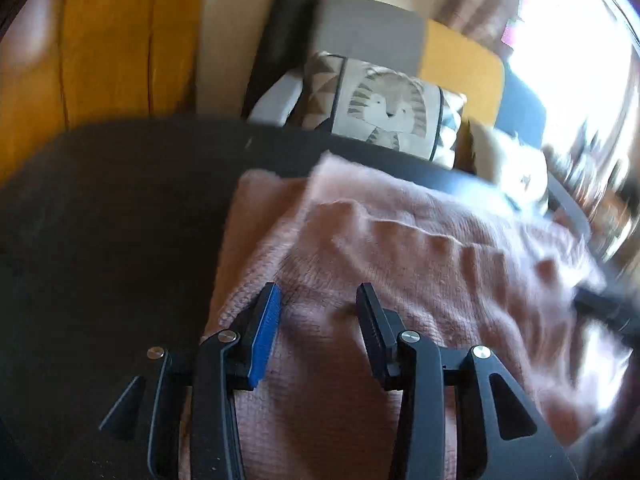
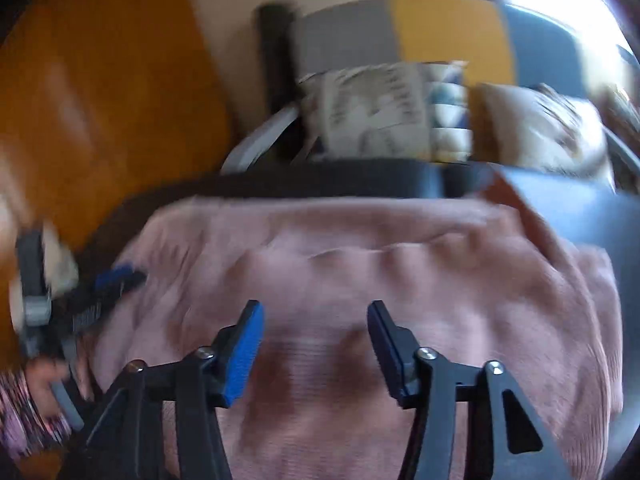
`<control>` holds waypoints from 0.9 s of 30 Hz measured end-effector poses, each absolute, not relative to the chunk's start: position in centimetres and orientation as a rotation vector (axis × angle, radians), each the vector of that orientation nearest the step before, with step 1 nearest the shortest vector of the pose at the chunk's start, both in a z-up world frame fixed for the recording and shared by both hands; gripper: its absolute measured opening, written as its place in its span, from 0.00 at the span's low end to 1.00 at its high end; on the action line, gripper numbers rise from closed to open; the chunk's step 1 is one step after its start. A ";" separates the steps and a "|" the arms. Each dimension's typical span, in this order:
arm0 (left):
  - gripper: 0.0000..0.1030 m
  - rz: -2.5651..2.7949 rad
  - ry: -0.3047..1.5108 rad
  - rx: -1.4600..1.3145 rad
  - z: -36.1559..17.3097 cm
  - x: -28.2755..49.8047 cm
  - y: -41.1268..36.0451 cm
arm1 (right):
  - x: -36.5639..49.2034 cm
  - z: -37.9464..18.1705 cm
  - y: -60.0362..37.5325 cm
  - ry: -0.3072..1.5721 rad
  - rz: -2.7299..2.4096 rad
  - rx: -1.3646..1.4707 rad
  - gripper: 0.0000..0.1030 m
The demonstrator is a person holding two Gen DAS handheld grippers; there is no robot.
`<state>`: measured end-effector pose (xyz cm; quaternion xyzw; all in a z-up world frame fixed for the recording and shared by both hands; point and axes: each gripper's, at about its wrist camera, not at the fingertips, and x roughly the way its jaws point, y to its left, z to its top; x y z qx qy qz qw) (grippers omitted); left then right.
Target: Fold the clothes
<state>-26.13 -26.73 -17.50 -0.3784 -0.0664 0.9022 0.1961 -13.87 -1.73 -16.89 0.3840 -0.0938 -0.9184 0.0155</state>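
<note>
A fuzzy pink knitted garment (image 1: 400, 248) lies partly folded on a dark round table (image 1: 120, 220). In the left wrist view my left gripper (image 1: 318, 294) hovers over the garment's near left part. Its jaws stand apart with only cloth below them, and no pad presses on anything. In the right wrist view the pink garment (image 2: 360, 260) fills the middle, and my right gripper (image 2: 315, 310) is open just above it. The left gripper (image 2: 116, 280) shows blurred at the garment's left edge, held by a hand (image 2: 44, 384) in a patterned sleeve.
Behind the table stands a sofa with a lion-print cushion (image 1: 384, 108), a grey and yellow back (image 1: 460, 60) and a pale fluffy cushion (image 1: 516, 172). Orange wooden floor (image 1: 108, 40) lies to the left. A bright window (image 1: 580, 60) is at the right.
</note>
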 end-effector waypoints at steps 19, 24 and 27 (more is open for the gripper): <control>0.41 2.425 -0.452 -1.004 -19.1 -26.3 -30.0 | -18.5 -15.2 -6.4 0.160 -3.026 1.144 0.02; 0.41 2.416 -0.466 -1.001 -19.3 -26.4 -30.1 | -20.7 -15.7 -4.6 0.057 -3.002 1.201 0.01; 0.41 2.410 -0.474 -1.000 -19.4 -26.4 -30.1 | -20.9 -16.1 -3.0 -0.168 -2.914 1.211 0.09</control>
